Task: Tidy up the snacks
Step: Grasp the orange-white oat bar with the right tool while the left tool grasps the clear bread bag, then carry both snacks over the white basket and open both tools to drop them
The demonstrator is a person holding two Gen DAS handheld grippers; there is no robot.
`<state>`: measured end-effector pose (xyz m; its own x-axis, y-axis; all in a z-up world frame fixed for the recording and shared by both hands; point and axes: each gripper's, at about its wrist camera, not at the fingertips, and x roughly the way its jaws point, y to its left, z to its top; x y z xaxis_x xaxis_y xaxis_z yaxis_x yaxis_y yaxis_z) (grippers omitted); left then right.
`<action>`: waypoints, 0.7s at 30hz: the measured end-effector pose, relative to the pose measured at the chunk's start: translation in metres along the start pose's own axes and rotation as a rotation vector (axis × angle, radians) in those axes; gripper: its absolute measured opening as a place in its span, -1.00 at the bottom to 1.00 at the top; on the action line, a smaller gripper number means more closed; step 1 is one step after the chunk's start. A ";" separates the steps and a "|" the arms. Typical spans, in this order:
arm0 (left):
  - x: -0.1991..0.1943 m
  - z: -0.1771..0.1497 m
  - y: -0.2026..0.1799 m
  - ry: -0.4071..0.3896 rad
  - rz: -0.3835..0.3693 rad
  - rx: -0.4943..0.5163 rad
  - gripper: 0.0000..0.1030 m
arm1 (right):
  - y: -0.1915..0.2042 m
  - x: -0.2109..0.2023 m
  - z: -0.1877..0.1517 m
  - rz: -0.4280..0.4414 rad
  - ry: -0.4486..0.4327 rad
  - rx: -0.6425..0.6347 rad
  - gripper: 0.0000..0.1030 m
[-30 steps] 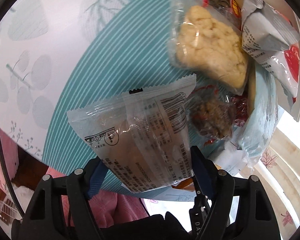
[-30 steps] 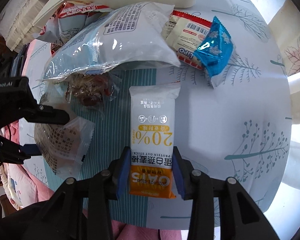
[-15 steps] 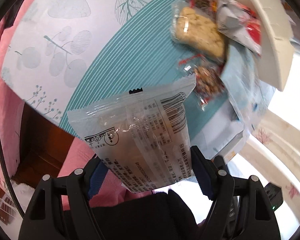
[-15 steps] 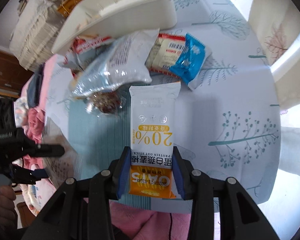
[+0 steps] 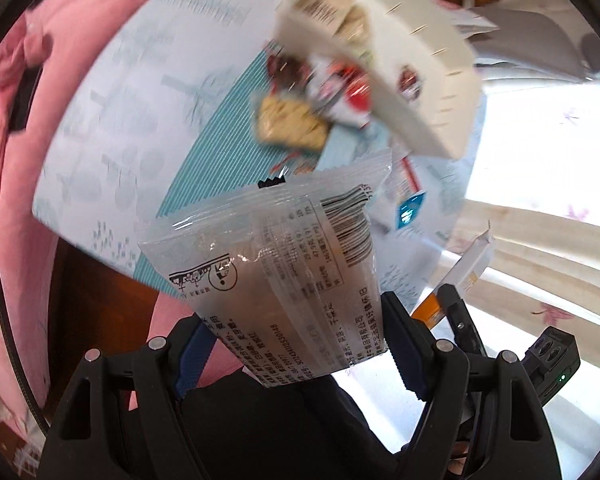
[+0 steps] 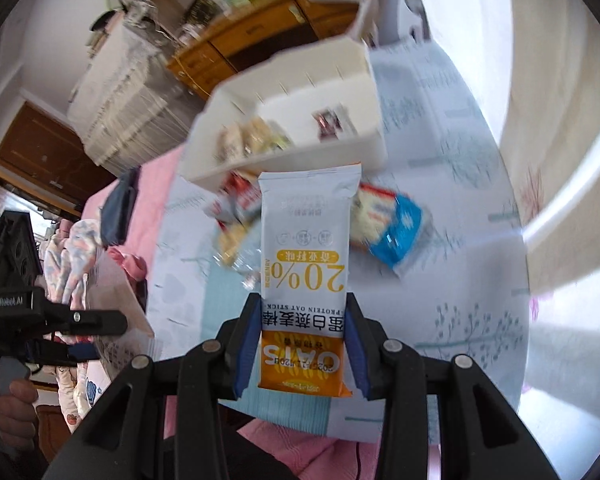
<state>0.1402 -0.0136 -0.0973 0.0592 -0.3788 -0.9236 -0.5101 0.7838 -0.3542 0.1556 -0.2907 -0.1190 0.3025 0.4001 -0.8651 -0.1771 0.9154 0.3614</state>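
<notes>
My left gripper (image 5: 300,344) is shut on a clear snack packet (image 5: 280,264) with black print and a barcode, held in the air above the table. My right gripper (image 6: 302,340) is shut on a white and orange oat bar packet (image 6: 304,264), also lifted; it also shows in the left wrist view (image 5: 470,264). A white divided box (image 6: 300,116) stands at the far side of the table with a few snacks inside. More snacks lie in front of it: a blue packet (image 6: 400,236), a pale cracker packet (image 5: 288,124) and red-and-white packets (image 5: 340,88).
The table wears a white leaf-print cloth (image 6: 460,288) with a teal striped patch (image 5: 220,152). Pink bedding (image 5: 12,160) lies left of the table. A wooden cabinet (image 6: 252,44) and stacked white items (image 6: 132,100) stand behind. The left gripper body (image 6: 28,312) shows in the right wrist view.
Both grippers have risen and pulled back from the table with their packets. The box and its contents have come into view, and the snacks on the cloth look smaller.
</notes>
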 end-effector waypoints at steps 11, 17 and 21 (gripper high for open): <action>-0.056 0.049 -0.060 -0.146 0.006 0.143 0.48 | 0.036 -0.022 0.037 0.040 -0.109 -0.079 -0.23; -0.067 0.085 -0.081 -0.194 0.026 0.202 0.48 | 0.046 -0.017 0.065 0.030 -0.151 -0.062 -0.23; -0.061 0.111 -0.089 -0.189 0.019 0.231 0.48 | 0.051 -0.008 0.082 0.011 -0.168 -0.054 -0.23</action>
<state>0.2768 -0.0053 -0.0256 0.2210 -0.2812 -0.9338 -0.3057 0.8893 -0.3402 0.2211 -0.2436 -0.0651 0.4522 0.4155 -0.7893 -0.2296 0.9093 0.3471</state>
